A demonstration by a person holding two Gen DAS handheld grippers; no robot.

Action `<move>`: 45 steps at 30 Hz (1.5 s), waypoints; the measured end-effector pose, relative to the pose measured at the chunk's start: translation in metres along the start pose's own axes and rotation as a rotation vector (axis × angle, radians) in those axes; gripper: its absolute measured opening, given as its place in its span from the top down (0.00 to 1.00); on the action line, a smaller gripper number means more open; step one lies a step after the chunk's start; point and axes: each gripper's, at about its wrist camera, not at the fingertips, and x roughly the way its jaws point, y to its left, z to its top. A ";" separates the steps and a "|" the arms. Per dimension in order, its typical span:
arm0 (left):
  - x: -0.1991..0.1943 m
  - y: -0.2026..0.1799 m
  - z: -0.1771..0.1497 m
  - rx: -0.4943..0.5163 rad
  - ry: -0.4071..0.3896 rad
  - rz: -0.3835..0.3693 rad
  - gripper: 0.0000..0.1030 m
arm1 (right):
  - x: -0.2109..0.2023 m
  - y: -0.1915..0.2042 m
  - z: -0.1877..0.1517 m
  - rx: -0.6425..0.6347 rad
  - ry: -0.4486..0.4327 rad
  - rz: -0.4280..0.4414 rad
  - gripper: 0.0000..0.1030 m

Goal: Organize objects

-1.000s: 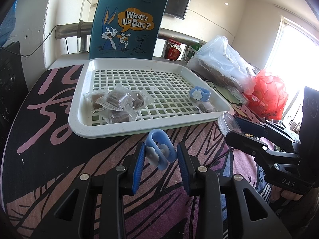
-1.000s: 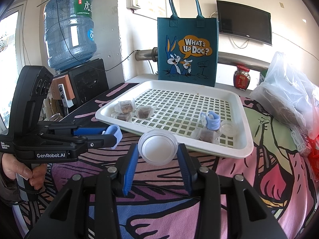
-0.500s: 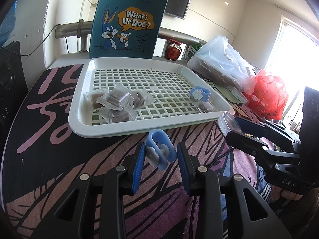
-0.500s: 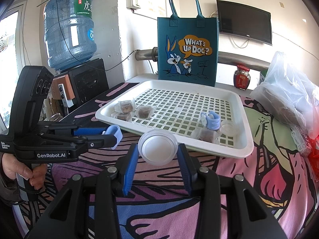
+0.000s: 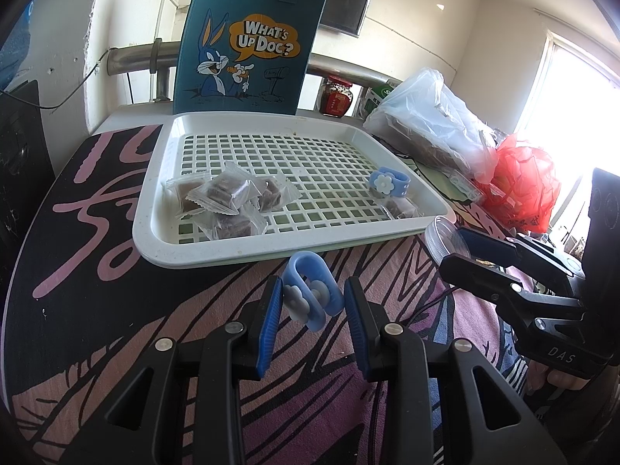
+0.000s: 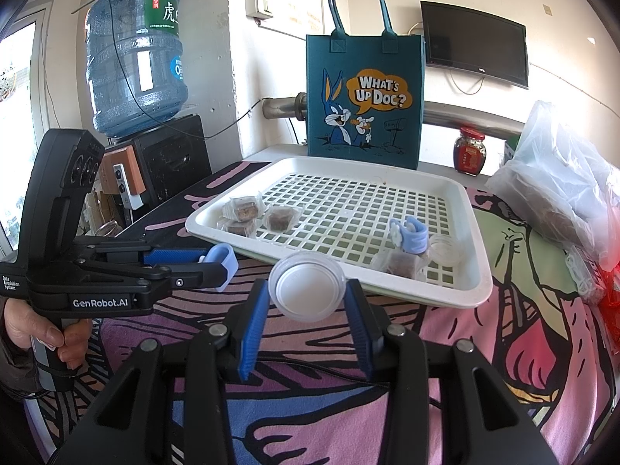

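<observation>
My left gripper (image 5: 310,306) is shut on a blue flower clip (image 5: 312,294), held just in front of the white slotted tray (image 5: 162,244); the same gripper (image 6: 221,267) shows in the right wrist view. My right gripper (image 6: 306,302) is shut on a clear plastic lid (image 6: 307,286) in front of the tray's near rim (image 6: 445,298); it shows at the right in the left wrist view (image 5: 449,244). In the tray lie several wrapped brown candies (image 5: 228,201), a second blue flower clip (image 5: 387,184), one more candy (image 6: 399,263) and a small clear cup (image 6: 445,250).
A teal Bugs Bunny tote bag (image 6: 364,97) stands behind the tray. A red-lidded jar (image 6: 469,151), a clear plastic bag (image 6: 562,190) and a red bag (image 5: 523,186) crowd the right side. A water jug (image 6: 135,62) stands far left on a black cabinet.
</observation>
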 end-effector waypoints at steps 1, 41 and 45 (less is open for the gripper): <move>0.000 0.000 0.000 0.000 0.000 0.000 0.69 | 0.000 0.000 0.000 0.000 0.000 0.000 0.62; -0.027 0.036 0.036 -0.045 -0.043 0.081 0.70 | -0.015 -0.061 0.020 0.221 -0.023 0.015 0.62; -0.029 0.050 0.067 -0.050 -0.078 0.104 0.73 | -0.019 -0.088 0.049 0.249 -0.063 0.001 0.62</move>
